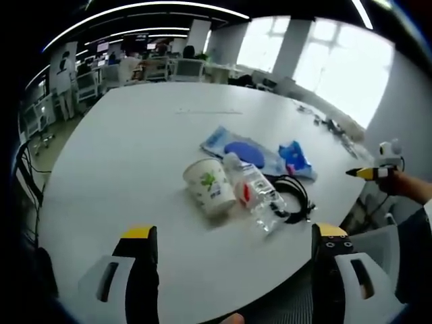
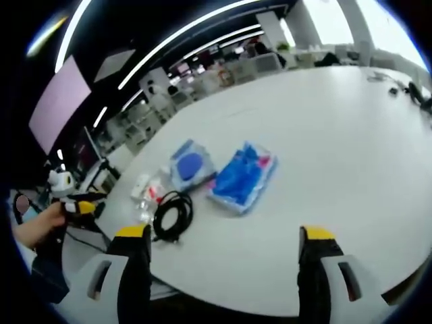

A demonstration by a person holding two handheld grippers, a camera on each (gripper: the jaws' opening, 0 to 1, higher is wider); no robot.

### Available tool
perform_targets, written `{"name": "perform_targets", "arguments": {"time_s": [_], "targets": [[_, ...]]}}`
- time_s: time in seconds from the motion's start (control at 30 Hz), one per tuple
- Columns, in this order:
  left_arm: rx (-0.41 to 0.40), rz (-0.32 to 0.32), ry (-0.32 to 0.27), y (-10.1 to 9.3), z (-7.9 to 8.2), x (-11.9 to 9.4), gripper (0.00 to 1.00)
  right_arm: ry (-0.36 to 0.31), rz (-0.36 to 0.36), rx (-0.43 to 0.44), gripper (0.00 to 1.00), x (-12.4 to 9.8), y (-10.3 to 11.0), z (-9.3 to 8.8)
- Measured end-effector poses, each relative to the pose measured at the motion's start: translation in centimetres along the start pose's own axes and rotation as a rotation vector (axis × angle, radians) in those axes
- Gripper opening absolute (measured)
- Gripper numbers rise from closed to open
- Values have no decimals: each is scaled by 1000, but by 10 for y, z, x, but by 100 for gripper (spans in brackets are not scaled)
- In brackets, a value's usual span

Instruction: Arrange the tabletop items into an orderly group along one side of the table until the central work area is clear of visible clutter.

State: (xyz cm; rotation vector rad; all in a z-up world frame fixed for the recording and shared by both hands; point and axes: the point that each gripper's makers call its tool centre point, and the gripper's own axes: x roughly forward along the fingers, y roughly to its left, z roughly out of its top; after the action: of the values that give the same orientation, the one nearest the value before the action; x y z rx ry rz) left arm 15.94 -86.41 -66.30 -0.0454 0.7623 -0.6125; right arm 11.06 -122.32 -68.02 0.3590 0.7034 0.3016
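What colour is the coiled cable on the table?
Black. The coiled cable shows best in the right gripper view.

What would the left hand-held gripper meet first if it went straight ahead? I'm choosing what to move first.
Probably the paper cup, lying tipped on the table roughly midway between the open jaws of the left hand-held gripper. The plastic bottle lies just beside it; depth is hard to judge.

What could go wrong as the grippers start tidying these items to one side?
The cup leans against the bottle, so moving either may topple it. The cable lies coiled near the table edge and touches the bottle; a push could drag both off. The flat blue packets may slip from open jaws.
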Motion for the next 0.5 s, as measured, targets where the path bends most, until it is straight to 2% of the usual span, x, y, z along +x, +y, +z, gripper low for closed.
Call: {"name": "perform_targets", "arguments": {"time_s": [0.5], "targets": [[-18,-21,12,-5,-3,14,91,29,60,-45,88,23,25,4]]}}
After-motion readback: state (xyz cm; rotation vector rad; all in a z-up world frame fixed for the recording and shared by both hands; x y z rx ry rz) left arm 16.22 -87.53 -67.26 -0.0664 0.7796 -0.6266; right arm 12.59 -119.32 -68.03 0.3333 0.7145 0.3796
